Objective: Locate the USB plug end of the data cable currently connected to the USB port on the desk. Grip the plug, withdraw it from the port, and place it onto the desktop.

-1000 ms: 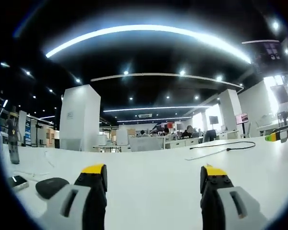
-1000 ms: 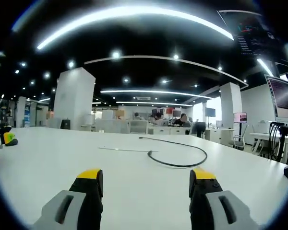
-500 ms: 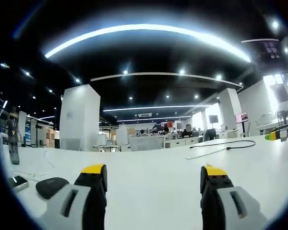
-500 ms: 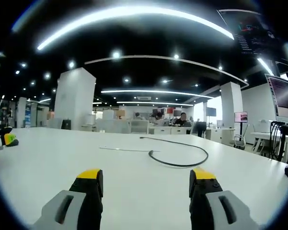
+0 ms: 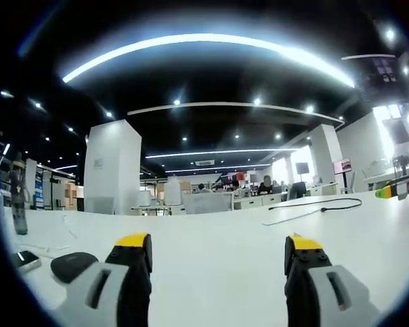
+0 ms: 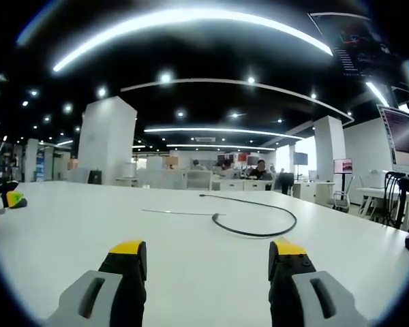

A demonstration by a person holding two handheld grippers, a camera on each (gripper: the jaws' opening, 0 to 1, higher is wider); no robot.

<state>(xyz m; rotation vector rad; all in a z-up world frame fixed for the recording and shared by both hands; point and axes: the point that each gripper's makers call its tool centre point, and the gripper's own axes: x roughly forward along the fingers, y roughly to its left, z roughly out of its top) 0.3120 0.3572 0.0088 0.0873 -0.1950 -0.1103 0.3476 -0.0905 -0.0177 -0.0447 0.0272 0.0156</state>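
1. Left gripper view, far left: a dark bottle stands upright at the edge of the white desk. Nearer the camera lie a small phone-like device and, just beside it, a flat black oval object.
2. Left gripper view, bottom centre: the left gripper rises from the lower edge with its two yellow-tipped jaws set wide apart and nothing between them; bare desk shows in the gap.
3. Left gripper view, right: the black data cable lies on the desk well beyond the jaws, with a thin pale wire beside it. Which end carries the USB plug cannot be told at this size. At the far right edge the yellow-green tip of the other gripper enters the view.
4. Right gripper view, far left: the tip of the other gripper shows above the desk.
5. Right gripper view, centre: the data cable curves in an open loop on the desk, apart from both jaws; the thin wire runs leftward from near its closer end.
6. Right gripper view, bottom: the right gripper has its jaws spread, holding nothing.
7. Right gripper view, far right: a monitor stands above dark cabling.
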